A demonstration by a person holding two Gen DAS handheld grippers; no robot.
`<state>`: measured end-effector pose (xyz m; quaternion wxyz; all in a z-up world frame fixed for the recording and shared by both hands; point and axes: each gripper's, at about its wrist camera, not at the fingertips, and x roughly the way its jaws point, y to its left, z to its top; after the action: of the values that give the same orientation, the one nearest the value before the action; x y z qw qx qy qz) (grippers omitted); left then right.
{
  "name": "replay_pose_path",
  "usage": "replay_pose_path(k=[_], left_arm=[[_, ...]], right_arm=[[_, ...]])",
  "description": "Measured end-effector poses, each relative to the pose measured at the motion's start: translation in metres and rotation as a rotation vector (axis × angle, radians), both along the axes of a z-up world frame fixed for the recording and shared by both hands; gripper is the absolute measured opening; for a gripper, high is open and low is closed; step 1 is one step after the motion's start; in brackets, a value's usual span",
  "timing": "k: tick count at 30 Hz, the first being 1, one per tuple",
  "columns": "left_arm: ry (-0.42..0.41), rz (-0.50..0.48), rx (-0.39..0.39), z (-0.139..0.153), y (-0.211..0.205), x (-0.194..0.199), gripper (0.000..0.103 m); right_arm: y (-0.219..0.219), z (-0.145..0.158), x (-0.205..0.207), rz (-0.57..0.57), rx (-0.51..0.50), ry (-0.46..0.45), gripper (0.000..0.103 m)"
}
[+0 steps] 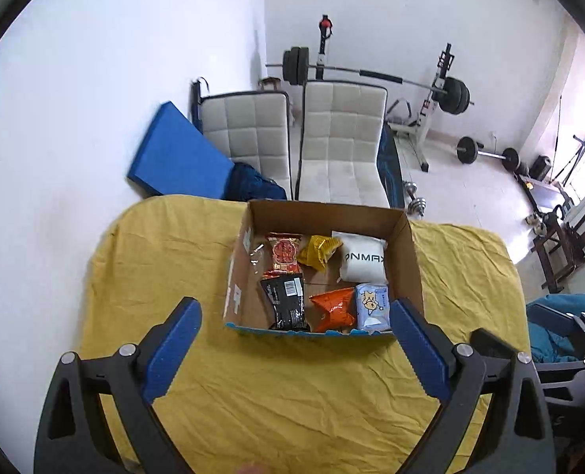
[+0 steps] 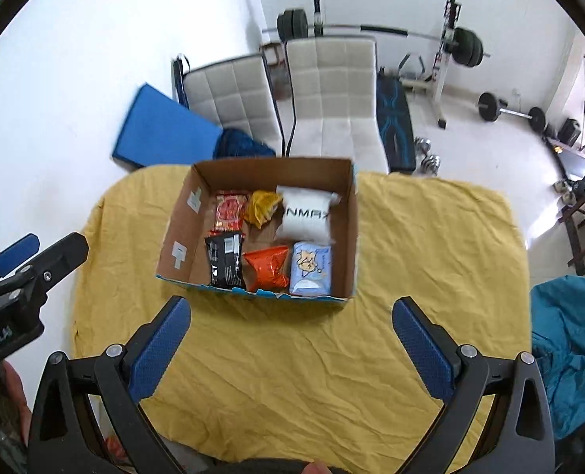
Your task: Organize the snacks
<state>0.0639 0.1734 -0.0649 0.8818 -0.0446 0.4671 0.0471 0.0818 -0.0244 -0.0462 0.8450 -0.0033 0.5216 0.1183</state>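
Note:
An open cardboard box stands on the yellow tablecloth. Inside lie several snack packs: a red one, a yellow one, a white pouch, a black one, an orange one and a light blue one. My left gripper hovers open just before the box's near wall. My right gripper is open too, nothing between its fingers, in front of the box. The left gripper's body shows at the left of the right wrist view.
Two white padded chairs stand behind the table beside a blue mat. A barbell rack and loose weights fill the back of the room. Teal cloth lies at the table's right.

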Motion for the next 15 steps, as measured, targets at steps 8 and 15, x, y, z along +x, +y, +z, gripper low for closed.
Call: replay_pose_path(k=[8, 15], left_arm=[[-0.063, 0.03, 0.031, 0.044, -0.003, -0.045, 0.098], [-0.083, 0.044, 0.025, 0.059, -0.006, -0.07, 0.098]], right_arm=[[-0.026, 0.056, -0.042, -0.012, -0.003, -0.074, 0.103], [-0.035, 0.076, -0.06, -0.02, -0.005, -0.105, 0.103]])
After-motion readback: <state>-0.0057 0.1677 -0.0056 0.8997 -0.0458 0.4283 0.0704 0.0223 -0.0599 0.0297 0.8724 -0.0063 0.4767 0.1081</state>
